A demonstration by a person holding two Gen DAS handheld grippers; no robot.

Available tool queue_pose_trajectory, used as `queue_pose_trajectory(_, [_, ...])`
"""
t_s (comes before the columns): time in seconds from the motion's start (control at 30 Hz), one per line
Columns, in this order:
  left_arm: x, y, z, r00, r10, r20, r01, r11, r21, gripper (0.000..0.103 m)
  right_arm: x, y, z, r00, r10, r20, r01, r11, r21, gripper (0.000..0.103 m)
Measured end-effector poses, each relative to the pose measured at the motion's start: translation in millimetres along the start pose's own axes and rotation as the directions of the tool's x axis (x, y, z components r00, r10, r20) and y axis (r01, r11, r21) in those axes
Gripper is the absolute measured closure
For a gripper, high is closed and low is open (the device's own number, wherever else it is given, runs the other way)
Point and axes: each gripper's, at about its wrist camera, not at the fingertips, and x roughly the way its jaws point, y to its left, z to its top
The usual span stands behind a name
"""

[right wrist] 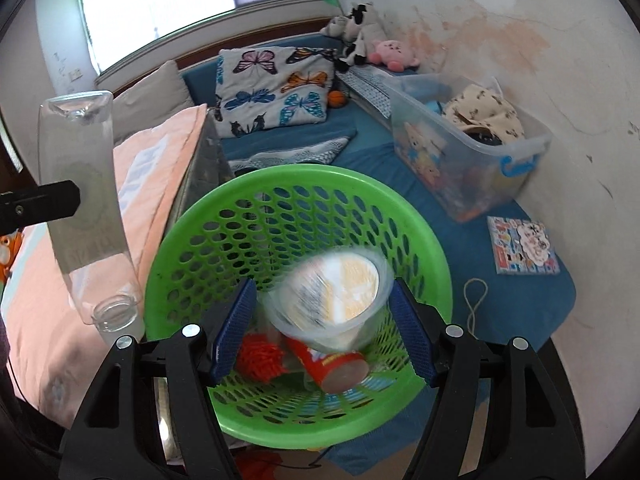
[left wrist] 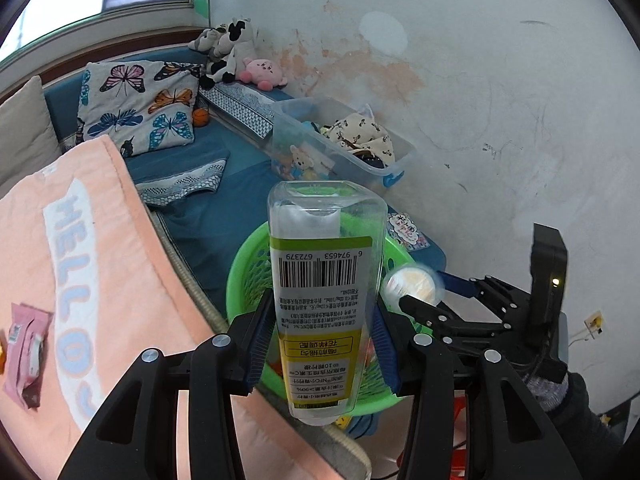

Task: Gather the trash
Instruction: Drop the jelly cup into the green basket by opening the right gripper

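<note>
Bottle (left wrist: 324,296) between left fingers (left wrist: 262,336)

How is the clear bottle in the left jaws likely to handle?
The clear bottle looks empty, so probably light. Its thin transparent walls may flex under the left gripper. Smooth plastic held mouth-down could slip toward the green basket.

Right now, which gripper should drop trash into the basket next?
Left. Its fingers clamp the empty bottle beside the green basket; the right gripper is open, its cup blurred, apparently already falling in.
</note>
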Motion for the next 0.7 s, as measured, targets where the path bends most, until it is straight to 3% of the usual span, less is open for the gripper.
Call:
queue_pose_trajectory(0.07, [5, -3, 1, 1.000, -0.008, -0.002, 0.008, 1.000, -0.002, 0.059, -4, -3, -1, 1.000, -0.004, 0.010, 0.004, 1.000, 0.005, 0.027])
queue_pose_trajectory(0.7, [64, -14, -16, 0.991, -0.031, -0.128, 0.023, 0.998, -0.063, 0.055, -32, -3, -3, 0.997, 0.028, 0.074, -0.028, 1.000, 0.004, 0.026])
